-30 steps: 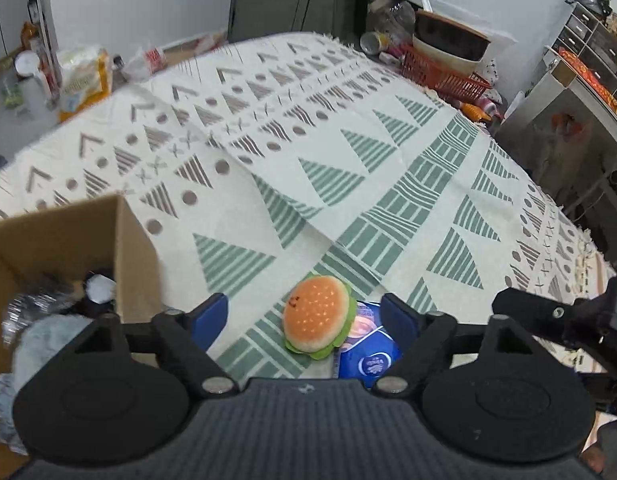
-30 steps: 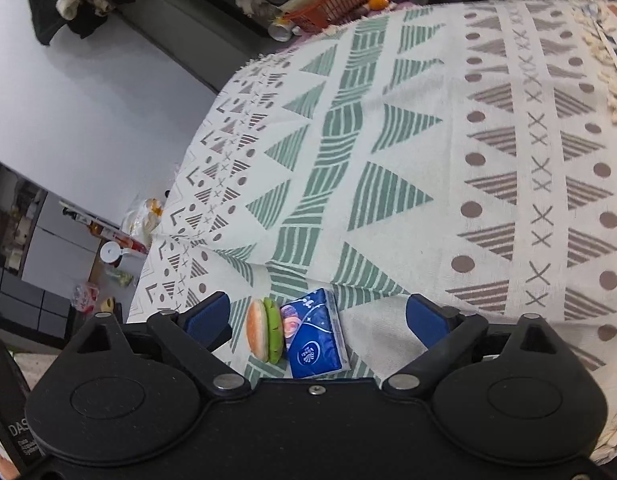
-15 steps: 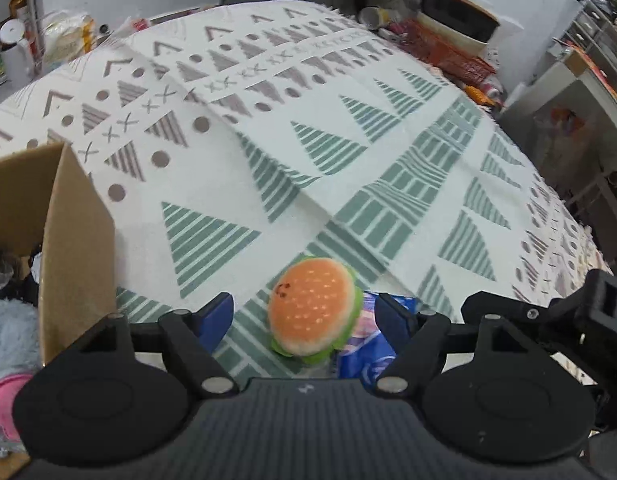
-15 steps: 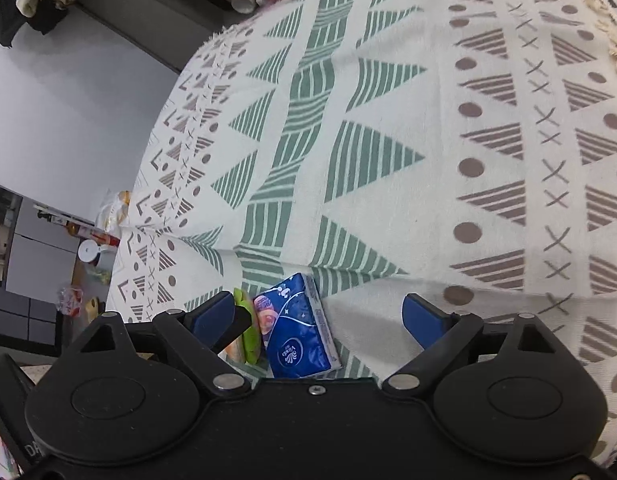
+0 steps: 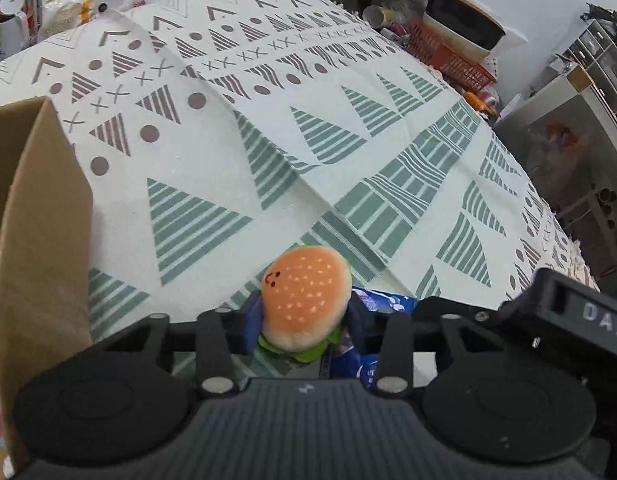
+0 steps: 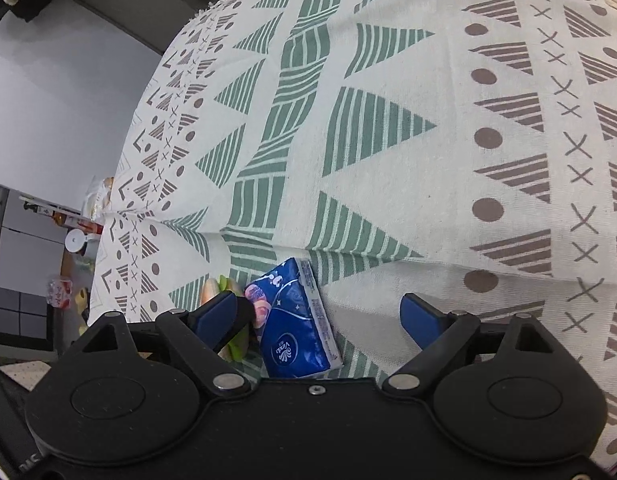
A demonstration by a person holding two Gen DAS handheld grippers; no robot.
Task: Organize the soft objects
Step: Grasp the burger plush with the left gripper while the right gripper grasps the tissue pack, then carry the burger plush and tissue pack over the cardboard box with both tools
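Note:
In the left wrist view, a plush hamburger (image 5: 306,300) with an orange bun and green lettuce sits between blue fingers, and my left gripper (image 5: 304,318) is shut on it just above the patterned cloth (image 5: 268,160). A blue tissue pack (image 5: 382,304) lies right beside it, partly hidden. In the right wrist view the tissue pack (image 6: 296,316) lies flat between the spread fingers of my right gripper (image 6: 320,316), which is open. There the hamburger (image 6: 212,292) shows edge-on, mostly behind my right gripper's left finger (image 6: 216,316).
An open cardboard box (image 5: 40,220) stands at the left, close to the left gripper. A red basket (image 5: 448,56) holding a dark bowl sits at the far right of the table. A white kettle (image 5: 12,28) and a metal shelf (image 5: 568,120) stand beyond the table.
The left gripper's fingers have closed from open onto the hamburger. The right gripper has come lower and closer over the tissue pack, still open.

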